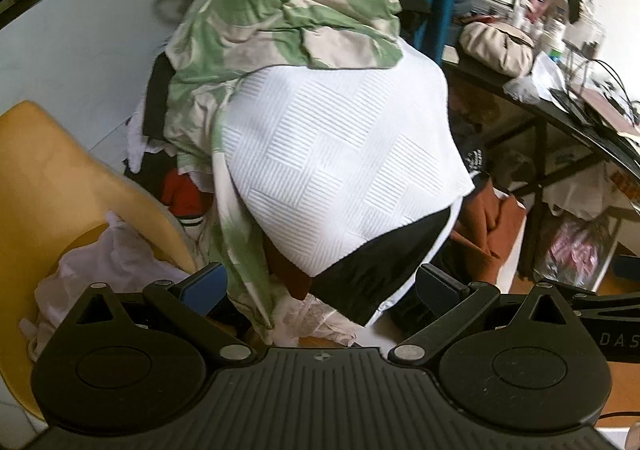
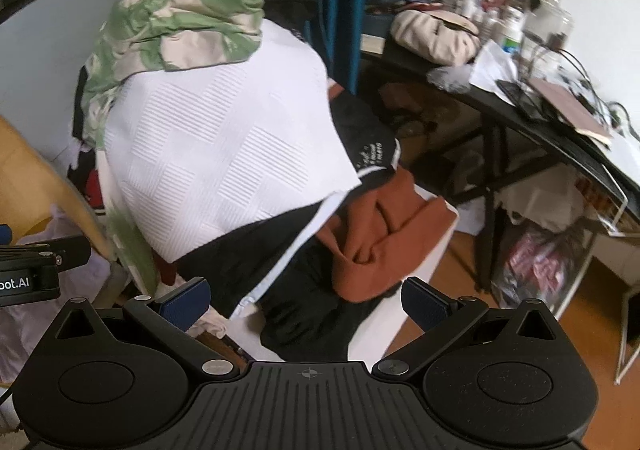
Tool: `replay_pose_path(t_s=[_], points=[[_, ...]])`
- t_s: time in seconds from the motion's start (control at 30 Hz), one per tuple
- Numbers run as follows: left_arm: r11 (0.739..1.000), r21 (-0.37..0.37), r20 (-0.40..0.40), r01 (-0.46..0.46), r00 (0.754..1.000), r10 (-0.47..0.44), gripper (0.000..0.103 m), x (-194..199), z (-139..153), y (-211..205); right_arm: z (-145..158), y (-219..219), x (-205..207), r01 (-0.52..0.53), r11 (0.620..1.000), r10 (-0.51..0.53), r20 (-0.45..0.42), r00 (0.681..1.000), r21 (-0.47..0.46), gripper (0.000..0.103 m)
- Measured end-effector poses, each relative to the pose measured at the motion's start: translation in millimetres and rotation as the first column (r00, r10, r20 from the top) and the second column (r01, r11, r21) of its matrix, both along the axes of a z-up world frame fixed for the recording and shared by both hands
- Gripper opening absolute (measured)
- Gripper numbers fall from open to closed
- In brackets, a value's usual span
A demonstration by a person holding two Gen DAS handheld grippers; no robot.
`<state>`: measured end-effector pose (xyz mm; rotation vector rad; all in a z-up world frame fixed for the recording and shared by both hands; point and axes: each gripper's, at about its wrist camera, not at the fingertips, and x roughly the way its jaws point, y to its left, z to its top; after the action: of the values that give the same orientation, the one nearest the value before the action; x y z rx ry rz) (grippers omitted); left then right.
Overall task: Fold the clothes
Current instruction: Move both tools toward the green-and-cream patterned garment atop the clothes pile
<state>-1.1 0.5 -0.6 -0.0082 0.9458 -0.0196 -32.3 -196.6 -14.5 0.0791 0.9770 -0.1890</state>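
Clothes pile (image 1: 320, 129): heaped beside my yellow chair (image 1: 52, 177), white textured garment (image 2: 224, 153) topmost. Black desk (image 2: 532, 125): cluttered to its edges. Left gripper (image 1: 320, 286), right gripper (image 2: 304, 302): jaws wide apart, holding nothing.

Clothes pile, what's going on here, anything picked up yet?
Nothing is grasped yet. A person holds both grippers open in front of a heap of clothes. The left gripper faces the white textured garment with the black edge, which lies under the green patterned cloth. The right gripper points at the black clothing and the rust-brown garment. No folding has started.
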Motion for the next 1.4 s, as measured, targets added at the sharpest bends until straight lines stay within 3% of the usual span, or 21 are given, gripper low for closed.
replay_pose_path(t_s=[0.43,0.73,0.93,1.13,1.23,1.4], points=[[0.998,-0.024,0.013,0.054,0.998,-0.054,0.102,-10,-5,4,0,-8,-23,-0.045,0.999,0.045,0.015,0.999,0.010,0.102],[0.998,0.006,0.087,0.055,0.995,-0.056,0.102,-16,5,12,13,-27,-32,-0.127,0.992,0.126,0.068,0.990,0.011,0.102],[0.999,0.015,0.121,0.052,0.991,-0.054,0.102,-16,12,18,34,-55,-52,-0.194,0.981,0.191,0.155,0.969,0.008,0.102],[1.000,0.006,0.156,0.011,0.988,-0.012,0.102,-20,14,30,46,-75,-65,-0.242,0.970,0.232,0.187,0.955,0.036,0.102],[1.000,0.014,0.180,0.008,0.984,-0.010,0.102,-23,16,34,52,-73,-66,-0.261,0.965,0.252,0.208,0.945,0.018,0.102],[0.999,-0.031,0.225,0.023,0.974,-0.015,0.102,-29,23,45,59,-56,-65,-0.298,0.954,0.285,0.234,0.929,0.022,0.102]])
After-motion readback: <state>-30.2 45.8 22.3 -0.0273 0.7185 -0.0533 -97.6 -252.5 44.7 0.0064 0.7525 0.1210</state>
